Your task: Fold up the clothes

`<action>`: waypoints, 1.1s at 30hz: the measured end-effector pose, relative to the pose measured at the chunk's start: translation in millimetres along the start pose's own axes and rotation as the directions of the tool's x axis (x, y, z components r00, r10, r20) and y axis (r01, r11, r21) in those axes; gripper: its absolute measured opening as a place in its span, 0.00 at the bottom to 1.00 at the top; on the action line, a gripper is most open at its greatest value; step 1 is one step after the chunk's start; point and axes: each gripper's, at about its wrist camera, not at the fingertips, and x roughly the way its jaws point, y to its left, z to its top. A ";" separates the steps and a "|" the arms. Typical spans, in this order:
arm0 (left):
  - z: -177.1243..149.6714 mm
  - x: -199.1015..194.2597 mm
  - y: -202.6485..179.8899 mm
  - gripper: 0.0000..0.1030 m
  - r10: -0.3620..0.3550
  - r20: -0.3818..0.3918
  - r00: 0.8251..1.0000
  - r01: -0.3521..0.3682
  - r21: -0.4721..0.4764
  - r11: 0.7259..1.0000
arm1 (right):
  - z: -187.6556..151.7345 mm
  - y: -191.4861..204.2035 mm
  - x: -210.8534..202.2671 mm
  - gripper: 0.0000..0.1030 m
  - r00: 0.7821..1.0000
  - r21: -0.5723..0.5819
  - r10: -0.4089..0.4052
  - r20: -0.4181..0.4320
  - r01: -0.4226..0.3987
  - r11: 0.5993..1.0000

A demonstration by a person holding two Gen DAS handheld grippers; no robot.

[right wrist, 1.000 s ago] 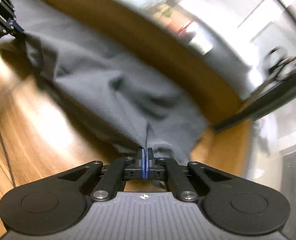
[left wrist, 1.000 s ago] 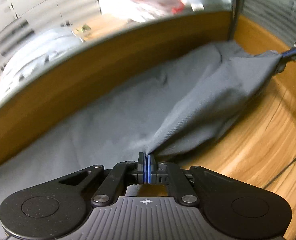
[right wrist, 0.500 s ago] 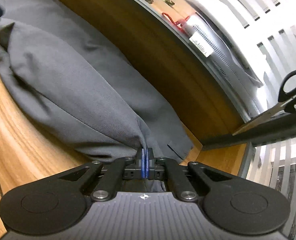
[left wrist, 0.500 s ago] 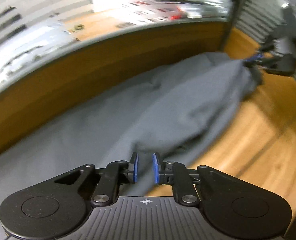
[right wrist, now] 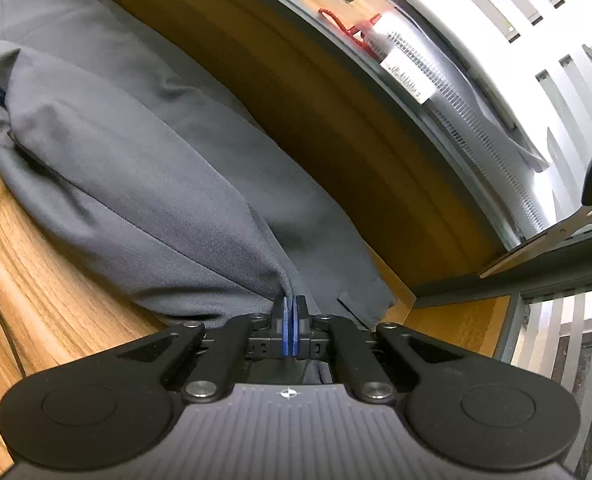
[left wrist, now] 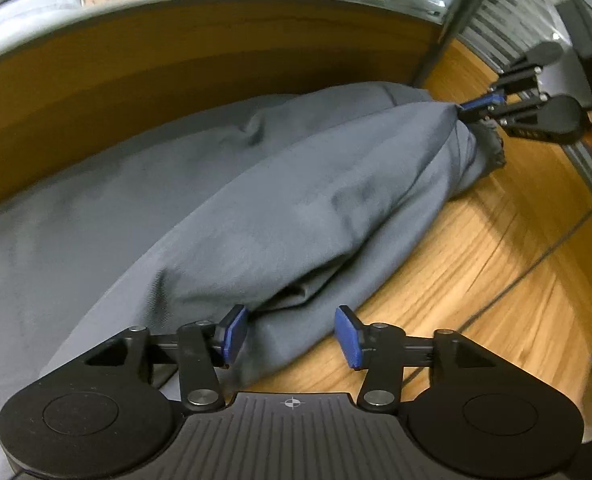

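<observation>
Left claw (left wrist: 289,334): blue pads apart, jaws have just been opening. A fold of the grey garment (left wrist: 296,216) lies between the pads; the left pad sits at the cloth, the right pad stands clear of it over bare wood. No grip.

Right claw (right wrist: 290,330): pads together, clamped on a pinch of the grey garment (right wrist: 143,184) at its near end. Cloth rises from the pinch in a taut ridge. In the left wrist view the same claw (left wrist: 480,103) holds the far tip of the cloth, lifted into a peak.

Garment: doubled over lengthwise, upper layer lying on lower, spread along the wooden table (left wrist: 476,264) close to its raised back edge (left wrist: 175,64). Lower layer runs flat toward the back edge; the folded front runs along open wood.

Thin black cable (left wrist: 536,264) crosses the table beside the left claw.

Beyond the back edge: scissors (right wrist: 568,224), a red-and-white item (right wrist: 380,40), unclear what.
</observation>
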 end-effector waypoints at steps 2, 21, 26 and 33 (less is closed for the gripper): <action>4.0 6.8 2.2 0.58 -0.022 -0.013 1.000 0.022 -0.008 1.000 | -0.1 -1.0 2.6 0.02 1.000 -0.001 0.007 -0.002 -0.007 1.000; 24.0 10.1 -15.1 0.65 -0.059 0.127 0.990 0.061 -0.007 0.998 | -3.8 -15.1 13.1 0.03 1.000 -0.016 0.009 -0.017 -0.009 1.000; 29.7 -4.1 -14.4 0.65 -0.040 0.168 0.985 0.035 0.032 0.999 | -5.2 -9.4 13.1 0.03 1.000 -0.019 0.005 -0.014 -0.005 1.000; 34.1 21.2 1.2 0.58 -0.061 0.118 0.991 0.059 0.015 0.998 | -6.4 -9.4 16.7 0.03 1.000 -0.008 0.005 -0.007 -0.005 1.000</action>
